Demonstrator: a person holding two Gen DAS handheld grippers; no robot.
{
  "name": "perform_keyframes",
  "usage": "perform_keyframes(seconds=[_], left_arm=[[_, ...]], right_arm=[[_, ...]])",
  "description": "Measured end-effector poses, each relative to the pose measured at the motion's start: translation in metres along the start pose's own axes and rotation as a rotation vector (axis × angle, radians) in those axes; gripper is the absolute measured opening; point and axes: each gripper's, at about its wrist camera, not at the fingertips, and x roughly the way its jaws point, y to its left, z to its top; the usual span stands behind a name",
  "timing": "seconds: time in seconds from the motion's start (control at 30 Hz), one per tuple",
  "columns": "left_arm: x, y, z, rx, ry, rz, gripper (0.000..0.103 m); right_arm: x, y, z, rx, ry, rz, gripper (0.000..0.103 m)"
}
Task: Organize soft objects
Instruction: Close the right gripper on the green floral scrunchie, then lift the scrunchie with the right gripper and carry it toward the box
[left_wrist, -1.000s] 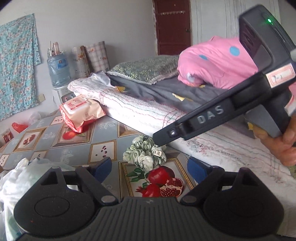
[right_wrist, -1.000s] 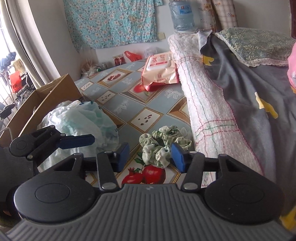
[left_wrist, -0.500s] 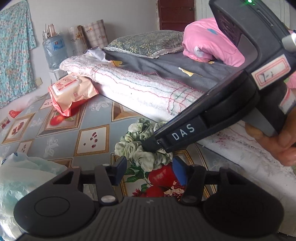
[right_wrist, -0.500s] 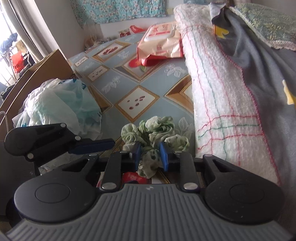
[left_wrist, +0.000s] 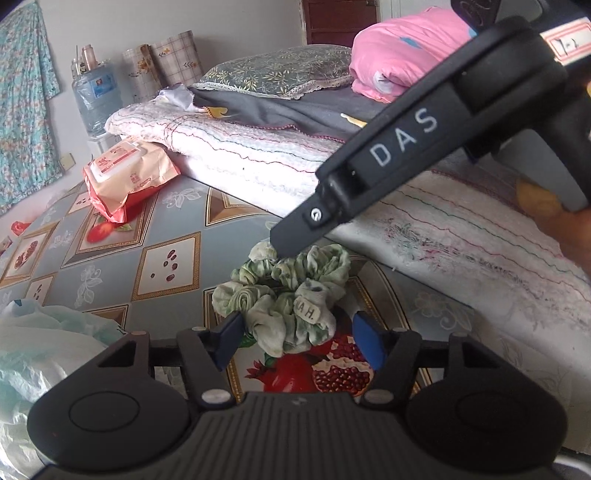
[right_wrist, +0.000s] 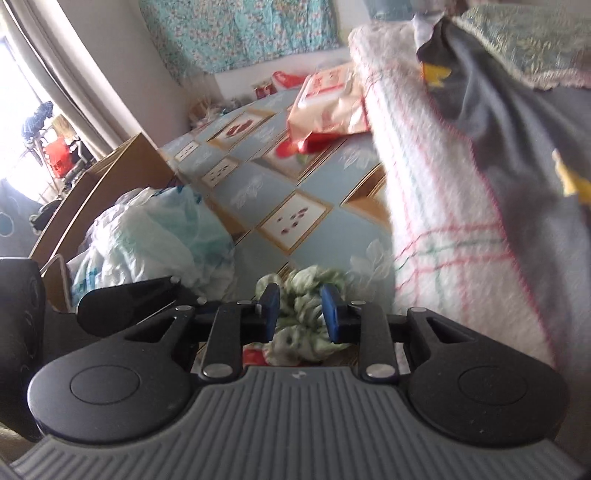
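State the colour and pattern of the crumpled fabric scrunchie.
Pale green scrunchie with darker green mottling; clearest in the left wrist view.

One scrunchie, two claws.

White capitals "DAS" stand on the black side of the right gripper, along the arm that slants down from the upper right corner of the left wrist view. A white sticker with a red border, higher on the same gripper body, carries a handwritten mark that looks like "7-2", cut off by the frame edge. The green-white scrunchie bears a small cloth tag reading "A.H.". The wet-wipe pack near the far edge of the patterned mat has red print too small to read, and the water bottle has a blue label, likewise illegible.
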Motion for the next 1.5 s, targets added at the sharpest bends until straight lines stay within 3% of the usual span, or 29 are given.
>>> perform_keyframes(seconds=[0.17,0.33,0.43,0.6,0.77,1.23,1.5], left_arm=[[0.008,0.002,0.002,-0.022,0.013,0.006,0.063],[0.008,0.0,0.002,-0.029,0.007,0.0,0.057],[0.008,0.0,0.002,-0.031,0.004,0.0,0.049],[0.007,0.001,0.002,-0.025,-0.001,0.002,0.039],[0.004,0.001,0.003,-0.027,-0.012,-0.002,0.033],[-0.043,-0.008,0.0,-0.018,-0.113,-0.004,0.032],[-0.095,-0.004,-0.008,-0.039,-0.216,0.009,0.032]], right_arm=[[0.025,-0.01,-0.001,-0.006,0.05,-0.047,0.044],[0.032,-0.008,-0.005,-0.032,0.055,-0.052,0.045],[0.031,-0.007,-0.007,-0.036,0.052,-0.058,0.044],[0.028,-0.007,-0.01,-0.027,0.045,-0.059,0.026],[0.019,-0.006,-0.012,-0.001,0.023,-0.044,0.016],[-0.032,0.032,-0.017,-0.03,-0.067,-0.06,0.013],[-0.068,0.082,-0.017,-0.103,-0.139,-0.049,0.013]])
